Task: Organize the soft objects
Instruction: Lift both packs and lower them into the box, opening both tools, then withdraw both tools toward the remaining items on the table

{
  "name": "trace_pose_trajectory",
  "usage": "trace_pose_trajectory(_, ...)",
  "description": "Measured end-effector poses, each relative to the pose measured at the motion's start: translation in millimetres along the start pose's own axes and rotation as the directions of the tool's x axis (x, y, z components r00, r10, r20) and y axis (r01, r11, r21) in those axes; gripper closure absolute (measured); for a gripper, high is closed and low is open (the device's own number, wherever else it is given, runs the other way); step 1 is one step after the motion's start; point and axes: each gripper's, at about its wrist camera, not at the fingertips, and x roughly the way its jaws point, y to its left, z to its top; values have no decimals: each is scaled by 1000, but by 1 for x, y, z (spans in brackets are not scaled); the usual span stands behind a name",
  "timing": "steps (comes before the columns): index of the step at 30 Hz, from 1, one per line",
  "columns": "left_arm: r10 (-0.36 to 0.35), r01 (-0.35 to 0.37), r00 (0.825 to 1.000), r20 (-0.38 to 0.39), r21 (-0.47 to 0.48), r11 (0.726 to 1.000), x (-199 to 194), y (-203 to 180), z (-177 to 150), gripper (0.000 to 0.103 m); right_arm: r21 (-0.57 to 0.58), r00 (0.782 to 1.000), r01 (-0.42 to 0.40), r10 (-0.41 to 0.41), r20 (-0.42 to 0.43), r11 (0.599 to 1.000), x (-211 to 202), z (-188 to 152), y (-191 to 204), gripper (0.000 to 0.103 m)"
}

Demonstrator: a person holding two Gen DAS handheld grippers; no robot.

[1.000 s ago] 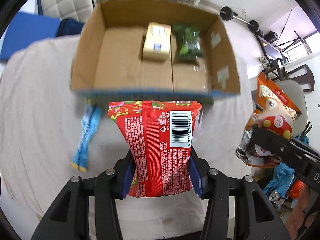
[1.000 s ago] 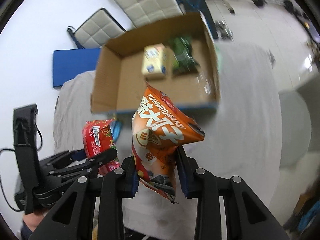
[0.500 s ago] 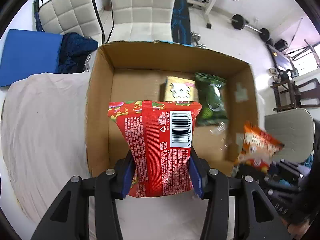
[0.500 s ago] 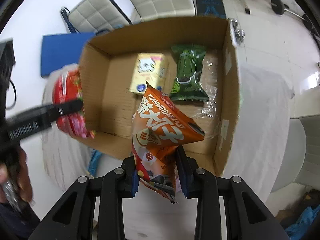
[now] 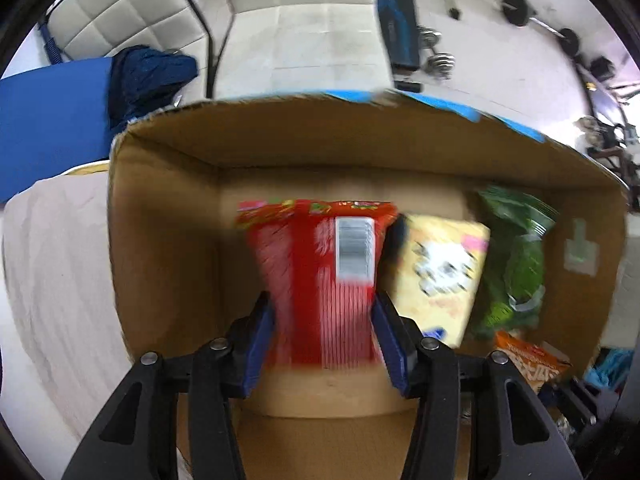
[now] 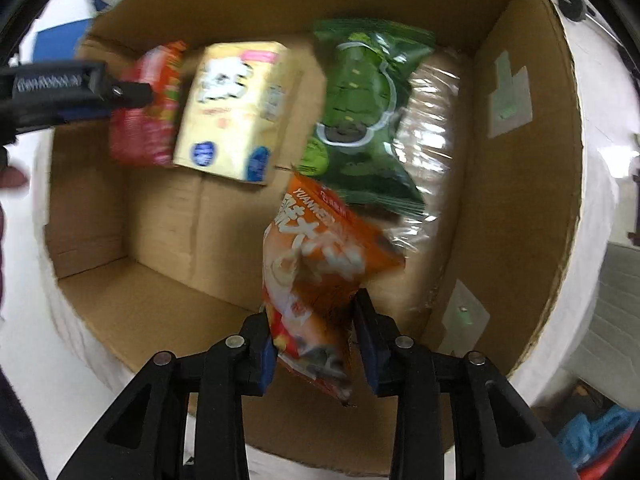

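Both grippers reach down into the open cardboard box (image 5: 160, 240). My left gripper (image 5: 322, 304) is shut on a red snack packet (image 5: 320, 280), which hangs over the box floor left of a yellow packet (image 5: 440, 272) and a green packet (image 5: 516, 264). In the right wrist view, my right gripper (image 6: 314, 308) has an orange snack packet (image 6: 316, 256) between its pads just below the green packet (image 6: 360, 112). Its jaws are opening, and the packet still sits in them. The red packet (image 6: 148, 120) and left gripper (image 6: 116, 92) show at the upper left.
A clear-wrapped packet (image 6: 432, 128) lies along the box's right wall (image 6: 520, 200). The box stands on a cloth-covered table (image 5: 52, 280). Beyond it are white quilted chairs (image 5: 300, 32), a blue mat (image 5: 52, 120), a dark cloth (image 5: 148, 76) and dumbbells (image 5: 440, 60).
Both grippers have moved from in front of the box to over it and down inside, each carrying its packet. The right jaws stand slightly wider than before.
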Motion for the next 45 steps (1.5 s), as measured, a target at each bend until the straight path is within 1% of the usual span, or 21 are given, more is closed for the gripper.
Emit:
trace_pose_trajectory(2, -6, 6, 1000, -1, -22, 1000, 1, 5, 5, 55, 7, 1000, 0, 0, 8, 1000, -2, 1, 0, 54)
trace_pose_trajectory(3, -9, 9, 1000, 3, -30, 1000, -1, 8, 6, 55, 12, 1000, -3, 3, 11, 1000, -5, -1, 0, 52)
trace_pose_trajectory(5, -14, 14, 1000, 21, -41, 999, -7, 13, 6, 55, 7, 999, 21, -21, 38, 1000, -14, -3, 4, 41)
trace_pose_trajectory(6, -16, 18, 999, 28, -47, 999, -10, 16, 2, 55, 9, 998, 40, -41, 51, 999, -17, -4, 5, 28)
trace_pose_trajectory(7, -22, 24, 999, 31, -50, 998, -13, 18, 0, 55, 9, 996, 59, -59, 68, 998, -21, -5, 7, 24)
trace_pose_trajectory(13, -17, 22, 996, 89, -59, 998, -39, 21, -31, 54, 36, 990, 83, -87, 114, 996, -36, -11, 19, 24)
trace_pose_trajectory(14, -15, 21, 995, 102, -59, 998, -45, 20, -39, 54, 42, 989, 84, -89, 120, 996, -38, -12, 20, 23)
trace_pose_trajectory(16, -7, 15, 992, 126, -56, 998, -54, 18, -55, 54, 47, 988, 74, -79, 132, 996, -43, -17, 23, 18)
trace_pose_trajectory(18, 16, -8, 988, 151, -57, 998, -62, 15, -73, 54, 55, 985, 79, -86, 147, 995, -48, -21, 24, 18)
trace_pose_trajectory(20, 24, -13, 985, 171, -67, 998, -69, 14, -91, 53, 50, 983, 86, -93, 161, 995, -51, -26, 28, 18)
trace_pose_trajectory(21, 27, -15, 984, 177, -71, 997, -71, 15, -96, 49, 50, 981, 91, -98, 166, 995, -53, -29, 29, 17)
trace_pose_trajectory(23, 27, -12, 981, 193, -79, 997, -75, 14, -110, 45, 50, 978, 94, -101, 183, 994, -56, -35, 31, 4)
trace_pose_trajectory(24, 32, -16, 979, 201, -83, 996, -76, 13, -116, 32, 53, 976, 98, -106, 189, 994, -58, -37, 31, 0)
trace_pose_trajectory(25, 36, -19, 977, 212, -83, 996, -78, 12, -122, 20, 60, 974, 103, -113, 197, 993, -59, -41, 31, 0)
trace_pose_trajectory(27, 45, -25, 972, 233, -87, 996, -82, 9, -133, 13, 79, 968, 116, -131, 214, 990, -66, -51, 32, 0)
trace_pose_trajectory(28, 39, -18, 969, 245, -88, 996, -84, 9, -138, 11, 88, 964, 119, -136, 227, 989, -69, -56, 32, 0)
trace_pose_trajectory(31, 19, 5, 960, 278, -86, 996, -91, 6, -151, 8, 106, 953, 134, -157, 258, 985, -81, -70, 35, 0)
trace_pose_trajectory(34, 34, -13, 947, 320, -68, 998, -100, 2, -163, 8, 134, 941, 147, -180, 286, 980, -93, -85, 39, 0)
trace_pose_trajectory(38, 25, -9, 930, 367, -47, 999, -118, 1, -181, 8, 160, 928, 156, -200, 316, 975, -108, -104, 49, 0)
trace_pose_trajectory(43, 25, -19, 895, 445, -16, 1000, -147, 6, -208, 8, 184, 905, 152, -212, 368, 971, -129, -130, 66, 0)
trace_pose_trajectory(45, 18, -18, 884, 467, -5, 1000, -154, 9, -217, 8, 195, 892, 152, -220, 396, 969, -137, -140, 72, 0)
